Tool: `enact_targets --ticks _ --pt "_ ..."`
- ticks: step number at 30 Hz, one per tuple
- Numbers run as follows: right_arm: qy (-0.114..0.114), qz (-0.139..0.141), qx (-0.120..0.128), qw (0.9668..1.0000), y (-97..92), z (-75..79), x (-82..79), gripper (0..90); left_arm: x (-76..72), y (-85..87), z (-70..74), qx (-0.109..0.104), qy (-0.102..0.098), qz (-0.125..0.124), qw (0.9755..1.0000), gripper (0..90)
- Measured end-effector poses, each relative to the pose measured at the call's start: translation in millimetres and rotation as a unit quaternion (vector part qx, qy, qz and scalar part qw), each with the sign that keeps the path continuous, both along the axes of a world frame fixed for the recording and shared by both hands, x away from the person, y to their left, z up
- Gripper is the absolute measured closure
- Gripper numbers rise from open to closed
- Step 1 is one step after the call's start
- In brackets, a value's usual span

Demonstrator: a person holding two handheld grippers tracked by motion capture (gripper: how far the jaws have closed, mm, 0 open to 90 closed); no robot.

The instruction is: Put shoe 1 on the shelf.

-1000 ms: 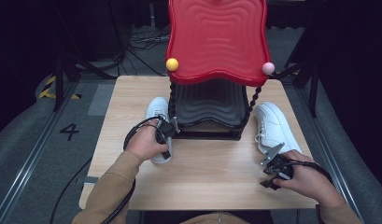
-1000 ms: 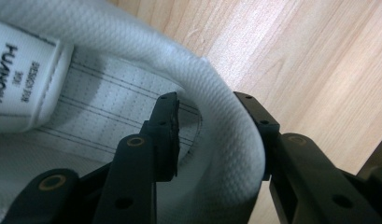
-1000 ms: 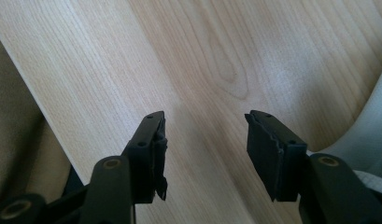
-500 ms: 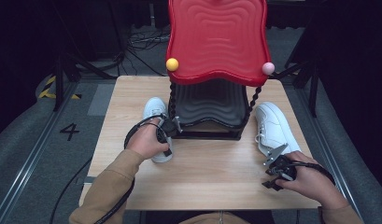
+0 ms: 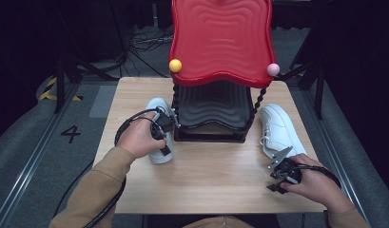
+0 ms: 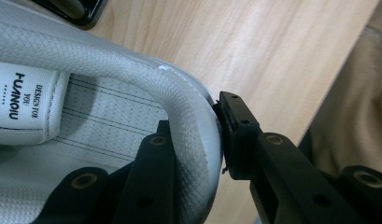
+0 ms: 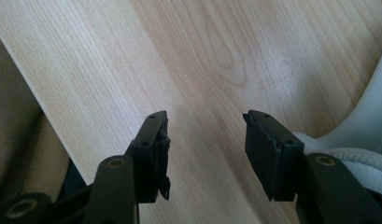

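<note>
At the table's left side, beside the black rack base, left white sneaker (image 5: 160,133) sits with its heel toward the person. Left gripper (image 6: 194,154) has just been closing and is now clamped on the heel collar, one jaw inside the shoe, other outside against the heel back; padded rim pinched between them. Insole label is readable in the left gripper view. Step in hand: looks like grasp done, start of lift. Next move probably calls for raising the shoe clear of the wooden table (image 5: 216,175) and steering it toward the two-tier rack (image 5: 216,118), likely the black lower shelf, without hitting the twisted post just beside it. Red top shelf (image 5: 220,38) overhangs, so approach low. Right gripper (image 7: 205,140) hovers over bare wood near the table's front right, jaws apart, nothing between them. Right white sneaker (image 5: 277,128) lies just beyond it, untouched, beside the rack's right post.
</note>
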State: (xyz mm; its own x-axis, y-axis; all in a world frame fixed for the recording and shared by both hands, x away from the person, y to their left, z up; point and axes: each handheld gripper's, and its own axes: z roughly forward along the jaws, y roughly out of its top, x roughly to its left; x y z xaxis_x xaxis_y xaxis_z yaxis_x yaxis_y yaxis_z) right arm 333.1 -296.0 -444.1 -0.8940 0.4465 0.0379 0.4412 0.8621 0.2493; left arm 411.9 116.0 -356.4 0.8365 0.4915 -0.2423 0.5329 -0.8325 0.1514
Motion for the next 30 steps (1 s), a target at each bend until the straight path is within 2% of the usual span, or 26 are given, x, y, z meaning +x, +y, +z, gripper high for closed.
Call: enact_targets --ticks 2,3,4,5,8,16,22,24,25,26,29,30 --pt "0.0 0.0 0.0 1.0 -0.1 0.0 0.1 49.5 -1.1 0.8 4.2 0.0 -0.001 0.001 1.0 75.5" --pt "0.0 0.001 0.001 1.0 -0.2 0.4 0.3 49.5 -2.7 2.2 13.6 0.002 -0.001 -0.007 1.0 75.3" --pt "0.0 0.001 0.001 1.0 -0.2 0.4 0.3 49.5 -2.7 2.2 13.6 0.002 -0.001 -0.007 1.0 75.2" --pt "0.0 0.0 0.001 1.0 -0.4 0.6 0.2 49.6 -5.0 2.8 21.7 0.009 -0.004 -0.011 0.9999 75.2" --pt "-0.001 0.0 0.0 1.0 -0.7 0.4 0.4 49.5 -6.7 3.7 30.0 0.02 -0.005 -0.019 0.9996 75.9" --pt "-0.001 -0.002 0.001 1.0 0.4 0.6 0.5 49.4 -10.4 6.0 72.9 0.027 -0.035 -0.024 0.9988 76.4" --pt "0.0 -0.002 0.003 1.0 -1.3 0.1 1.2 49.4 -10.1 7.7 106.3 0.026 -0.061 -0.003 0.9978 76.3" --pt "0.002 -0.003 0.002 1.0 -2.0 -0.9 1.4 49.4 -9.5 8.5 110.0 0.024 -0.062 -0.001 0.9978 76.3" --pt "0.004 -0.004 0.004 1.0 -2.2 -1.3 1.3 49.4 -8.0 10.1 120.7 0.027 -0.071 0.003 0.9971 76.2" --pt "0.005 -0.004 0.005 1.0 -2.5 -1.4 1.2 49.4 -8.0 10.1 120.7 0.027 -0.071 0.003 0.9971 76.2" --pt "0.005 -0.005 0.004 1.0 -3.8 -1.2 1.4 49.6 -6.3 11.2 132.8 0.03 -0.081 0.008 0.9962 76.1" --pt "0.004 -0.006 0.005 1.0 -5.0 -1.1 1.1 49.7 -4.4 12.9 142.2 0.027 -0.085 0.009 0.996 76.1"
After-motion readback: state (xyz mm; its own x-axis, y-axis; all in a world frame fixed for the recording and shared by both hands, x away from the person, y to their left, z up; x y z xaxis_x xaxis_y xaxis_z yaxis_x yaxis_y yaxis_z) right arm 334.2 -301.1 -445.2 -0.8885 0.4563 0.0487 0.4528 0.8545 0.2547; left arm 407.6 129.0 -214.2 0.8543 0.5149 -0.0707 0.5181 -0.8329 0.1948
